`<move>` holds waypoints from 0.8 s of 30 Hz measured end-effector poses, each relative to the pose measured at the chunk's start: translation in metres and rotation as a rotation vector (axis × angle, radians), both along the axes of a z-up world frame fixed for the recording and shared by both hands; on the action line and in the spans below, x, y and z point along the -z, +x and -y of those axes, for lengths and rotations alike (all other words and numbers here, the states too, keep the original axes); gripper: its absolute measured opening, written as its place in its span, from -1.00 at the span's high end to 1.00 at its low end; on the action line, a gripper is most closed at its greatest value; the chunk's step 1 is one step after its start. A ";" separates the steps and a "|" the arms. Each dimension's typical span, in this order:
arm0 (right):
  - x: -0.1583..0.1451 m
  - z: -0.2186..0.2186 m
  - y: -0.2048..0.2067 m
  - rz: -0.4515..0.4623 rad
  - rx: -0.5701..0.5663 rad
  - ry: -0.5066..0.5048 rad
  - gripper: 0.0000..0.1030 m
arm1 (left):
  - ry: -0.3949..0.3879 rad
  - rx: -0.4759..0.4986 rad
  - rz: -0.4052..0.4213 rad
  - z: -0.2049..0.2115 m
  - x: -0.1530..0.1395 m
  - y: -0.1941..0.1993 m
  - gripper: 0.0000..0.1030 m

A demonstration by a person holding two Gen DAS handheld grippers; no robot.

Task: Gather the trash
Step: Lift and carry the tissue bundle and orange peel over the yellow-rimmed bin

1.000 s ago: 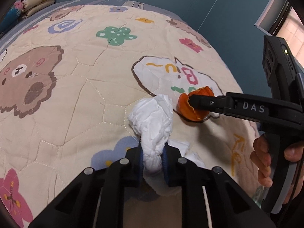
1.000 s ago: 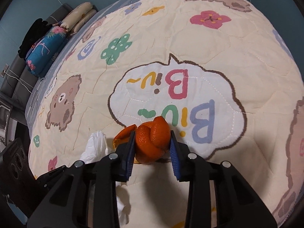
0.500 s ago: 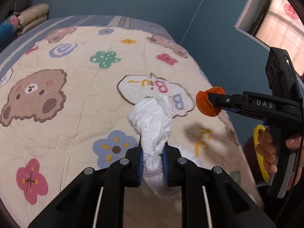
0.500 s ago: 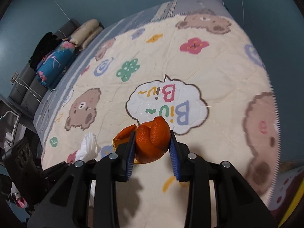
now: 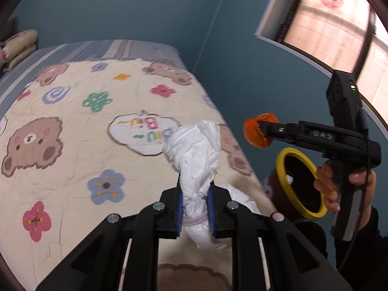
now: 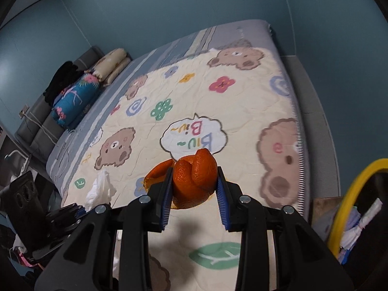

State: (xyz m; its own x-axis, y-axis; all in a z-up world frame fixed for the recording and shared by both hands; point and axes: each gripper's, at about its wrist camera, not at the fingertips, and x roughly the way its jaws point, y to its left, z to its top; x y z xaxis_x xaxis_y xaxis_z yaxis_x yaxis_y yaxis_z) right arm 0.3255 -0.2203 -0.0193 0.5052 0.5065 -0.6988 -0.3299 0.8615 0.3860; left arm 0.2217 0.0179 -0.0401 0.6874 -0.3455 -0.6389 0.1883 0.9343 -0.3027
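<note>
My left gripper (image 5: pixel 194 208) is shut on a crumpled white tissue wad (image 5: pixel 194 152) and holds it above the bed's right edge. My right gripper (image 6: pixel 195 191) is shut on a piece of orange peel (image 6: pixel 194 179), also lifted off the bed. In the left wrist view the right gripper (image 5: pixel 264 131) holds the peel (image 5: pixel 257 133) just above a yellow-rimmed trash bin (image 5: pixel 281 160) beside the bed. The bin's rim (image 6: pixel 351 189) shows at the right of the right wrist view, with white trash inside. The tissue (image 6: pixel 99 189) and left gripper show at lower left there.
The bed carries a cream quilt (image 5: pixel 72 126) with bears and flowers. Pillows and folded bedding (image 6: pixel 80 97) lie at the far head end. A teal wall and a window (image 5: pixel 315 24) stand to the right. A narrow floor strip (image 6: pixel 312 126) runs along the bed.
Both grippers have lifted up and away from the quilt, carrying the tissue and the peel toward the bed's right side. The yellow-rimmed bin has come into view.
</note>
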 end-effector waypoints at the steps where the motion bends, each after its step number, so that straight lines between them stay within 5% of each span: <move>1: -0.003 0.008 -0.004 0.006 0.009 0.004 0.39 | 0.007 0.018 0.012 0.009 -0.005 -0.004 0.71; 24: -0.046 0.169 -0.068 0.154 0.243 0.045 0.39 | 0.090 0.274 0.152 0.135 -0.057 -0.025 0.71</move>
State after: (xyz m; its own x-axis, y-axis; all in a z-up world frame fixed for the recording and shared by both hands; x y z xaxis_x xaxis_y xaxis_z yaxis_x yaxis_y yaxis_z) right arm 0.2580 -0.3892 0.0269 0.7142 0.3859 -0.5840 -0.1734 0.9058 0.3865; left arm 0.1967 -0.1170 0.0168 0.6665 -0.4774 -0.5726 0.4729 0.8645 -0.1703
